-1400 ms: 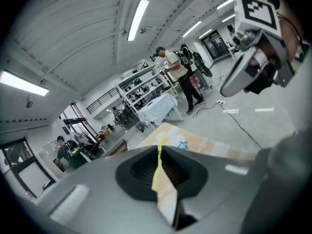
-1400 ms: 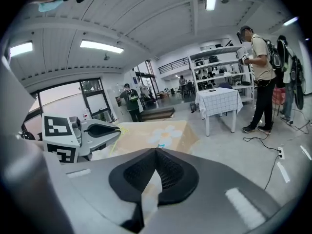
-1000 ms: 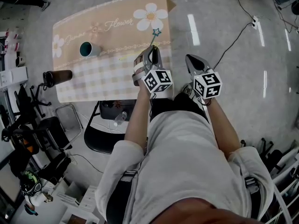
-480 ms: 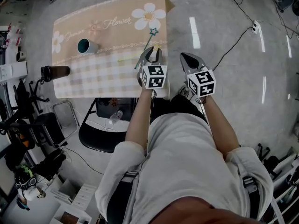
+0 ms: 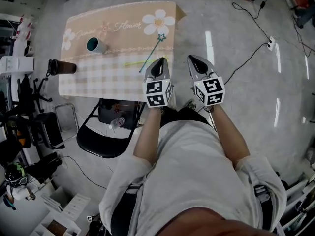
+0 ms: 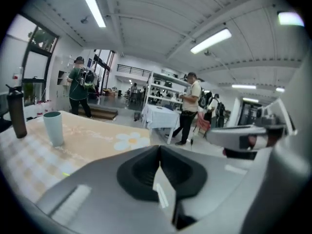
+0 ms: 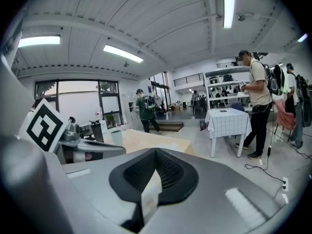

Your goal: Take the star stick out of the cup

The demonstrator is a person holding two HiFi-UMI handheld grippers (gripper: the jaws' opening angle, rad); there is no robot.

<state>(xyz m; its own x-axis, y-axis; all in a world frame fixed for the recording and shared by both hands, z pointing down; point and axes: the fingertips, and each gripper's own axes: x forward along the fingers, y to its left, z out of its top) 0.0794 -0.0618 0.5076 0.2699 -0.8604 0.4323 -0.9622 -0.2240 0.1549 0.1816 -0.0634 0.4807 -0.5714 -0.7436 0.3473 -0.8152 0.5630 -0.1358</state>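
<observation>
Strip lights (image 6: 211, 40) line a white ceiling (image 6: 146, 13) above a glossy grey floor (image 5: 256, 112) and a black chair (image 5: 98, 142).

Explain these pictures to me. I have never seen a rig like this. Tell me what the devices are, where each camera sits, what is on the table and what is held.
A person holds a hand-operated two-jaw tool in each hand: the left gripper and the right gripper. The marker cubes are part of them. One picture comes from a camera on the person's head, looking down. The other two come from cameras riding on the grippers, looking along their jaws. On the table stand a teal cup and a dark bottle. The star stick lies flat outside the cup. Both grippers are shut and empty.
</observation>
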